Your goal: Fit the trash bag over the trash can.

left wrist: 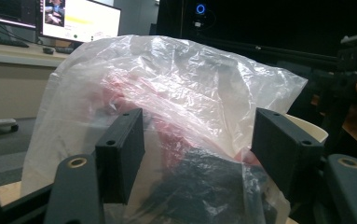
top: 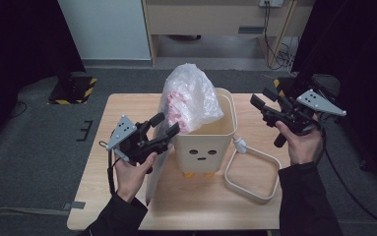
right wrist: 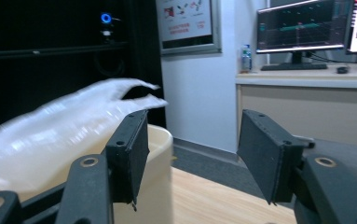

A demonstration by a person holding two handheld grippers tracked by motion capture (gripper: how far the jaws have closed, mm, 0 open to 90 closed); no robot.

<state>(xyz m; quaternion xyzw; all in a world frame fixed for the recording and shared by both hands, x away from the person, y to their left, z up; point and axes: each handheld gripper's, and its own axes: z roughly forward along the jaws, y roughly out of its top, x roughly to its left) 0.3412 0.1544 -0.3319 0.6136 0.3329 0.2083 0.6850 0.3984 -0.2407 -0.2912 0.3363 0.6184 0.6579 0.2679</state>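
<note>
Mid-desk, both hand-held grippers (top: 160,128) (top: 263,107) are hovering spread beside the bag (top: 190,98) in the bin (top: 210,137); next they're probably pinching it.

Both forearms in black long sleeves, cuffs at wrists. Left gripper (top: 159,129): black frame, grey three-cornered plate with small dark holes on top, black cable trailing down. Right gripper (top: 261,109): same black build, grey holed plate. Jaws flat black rectangular blocks, small screw holes; brass-coloured rivets on jaw arms.
</note>
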